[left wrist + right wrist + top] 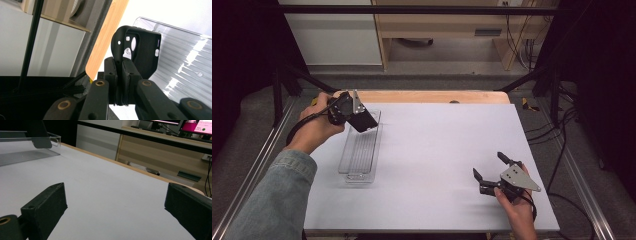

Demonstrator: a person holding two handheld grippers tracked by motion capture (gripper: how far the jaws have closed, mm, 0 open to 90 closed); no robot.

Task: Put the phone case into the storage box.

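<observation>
Step in hand: since my left gripper (362, 120) has its fingers (110, 71) clenched on the edge of a black phone case (140, 53), I judge I am placing it into the clear plastic tray (362, 155).
Where the case is: held in the air, tilted, over the far end of the tray, apart from its ribbed floor.
How to do it well: I lower slowly, level the case so it lies flat between the tray walls, and release only once it rests.
Risk: a tilted drop could catch the rim.
Right gripper (492, 167): fingers (45, 206) released, wide apart, nothing between them, over the white surface (437, 150) well apart from the tray.
Count: one phone case, one tray, two grippers.
</observation>
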